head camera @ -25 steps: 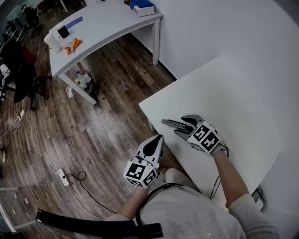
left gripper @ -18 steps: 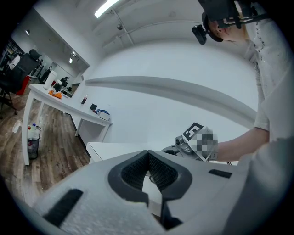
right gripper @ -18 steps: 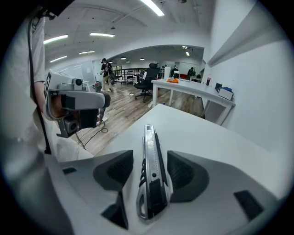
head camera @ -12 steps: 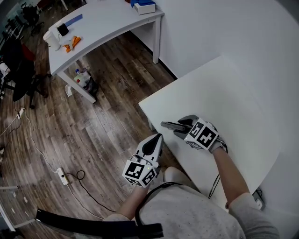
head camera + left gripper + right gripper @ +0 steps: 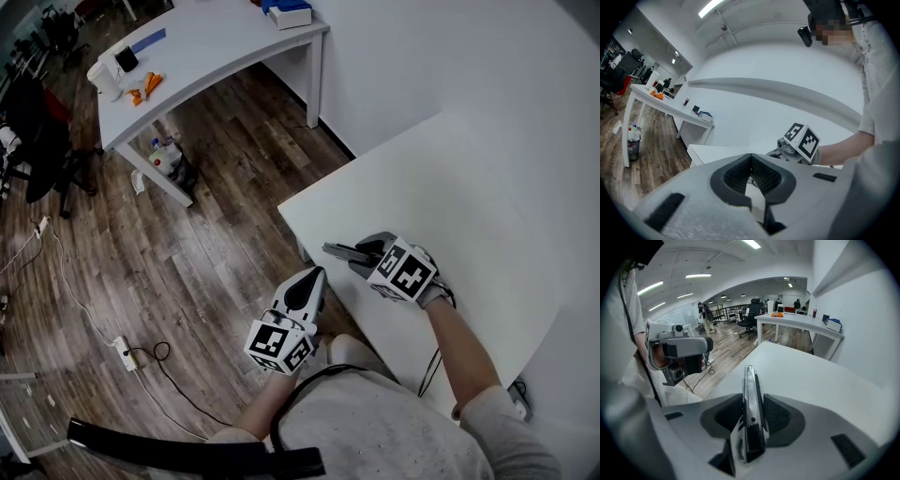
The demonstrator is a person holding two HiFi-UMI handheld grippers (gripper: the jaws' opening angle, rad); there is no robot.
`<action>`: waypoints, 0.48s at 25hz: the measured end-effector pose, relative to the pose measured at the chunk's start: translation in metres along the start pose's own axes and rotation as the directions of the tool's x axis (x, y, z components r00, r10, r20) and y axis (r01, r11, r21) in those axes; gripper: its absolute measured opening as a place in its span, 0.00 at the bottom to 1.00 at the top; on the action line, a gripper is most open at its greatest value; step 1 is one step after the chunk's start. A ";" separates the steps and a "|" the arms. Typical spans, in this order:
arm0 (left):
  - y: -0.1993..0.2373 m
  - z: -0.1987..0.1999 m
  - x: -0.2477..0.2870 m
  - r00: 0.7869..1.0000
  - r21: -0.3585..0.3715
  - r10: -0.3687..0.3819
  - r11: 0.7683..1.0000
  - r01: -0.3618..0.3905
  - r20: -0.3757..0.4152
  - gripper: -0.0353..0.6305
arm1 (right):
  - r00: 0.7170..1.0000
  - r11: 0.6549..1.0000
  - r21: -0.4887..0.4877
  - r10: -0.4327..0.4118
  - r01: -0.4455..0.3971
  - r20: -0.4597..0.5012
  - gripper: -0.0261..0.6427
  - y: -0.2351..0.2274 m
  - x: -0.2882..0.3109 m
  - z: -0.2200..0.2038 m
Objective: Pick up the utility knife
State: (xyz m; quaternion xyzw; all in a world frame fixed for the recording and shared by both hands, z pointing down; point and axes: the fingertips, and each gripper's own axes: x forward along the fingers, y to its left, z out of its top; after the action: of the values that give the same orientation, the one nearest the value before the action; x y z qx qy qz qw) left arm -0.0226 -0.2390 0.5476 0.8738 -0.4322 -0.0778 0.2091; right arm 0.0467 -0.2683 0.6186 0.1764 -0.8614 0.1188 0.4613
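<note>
Right tool (image 5: 366,249) closing round utility knife (image 5: 749,394) — beside table (image 5: 422,178) edge.

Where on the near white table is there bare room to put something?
Most of the table is bare, from the right gripper, whose jaws are closing round the utility knife, out towards the wall. Only that near-edge spot is crowded.

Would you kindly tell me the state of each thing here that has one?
Utility knife: on edge, between the right jaws.
Right hand-held gripper: jaws closing, touching the knife's sides.
Left hand-held gripper: jaws together, empty.
</note>
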 end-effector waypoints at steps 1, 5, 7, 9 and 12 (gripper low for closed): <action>0.000 0.001 -0.001 1.000 0.002 0.001 1.000 -0.001 0.000 0.06 | 1.000 1.000 -0.004 -0.008 0.008 -0.001 0.25 0.001 0.000 0.000; 0.002 0.004 -0.004 1.000 -0.001 0.008 1.000 -0.008 0.001 0.06 | 0.999 0.999 0.036 -0.020 0.019 0.034 0.25 -0.002 -0.007 0.004; 0.001 0.004 -0.004 1.000 -0.002 0.007 1.000 -0.007 0.001 0.06 | 0.998 0.997 0.068 -0.026 0.022 0.059 0.25 -0.005 -0.013 0.005; -0.002 0.004 -0.004 1.000 -0.001 0.004 1.000 -0.004 -0.001 0.06 | 0.996 0.995 0.093 -0.032 0.025 0.081 0.24 -0.007 -0.018 0.005; -0.004 0.006 -0.005 1.000 0.002 -0.002 1.000 0.002 -0.003 0.06 | 0.993 0.992 0.126 -0.040 0.026 0.110 0.24 -0.008 -0.026 0.007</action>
State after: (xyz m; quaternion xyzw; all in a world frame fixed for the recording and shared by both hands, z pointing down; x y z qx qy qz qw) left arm -0.0247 -0.2345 0.5400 0.8746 -0.4309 -0.0763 0.2089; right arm 0.0578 -0.2727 0.5933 0.2257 -0.8737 0.1546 0.4023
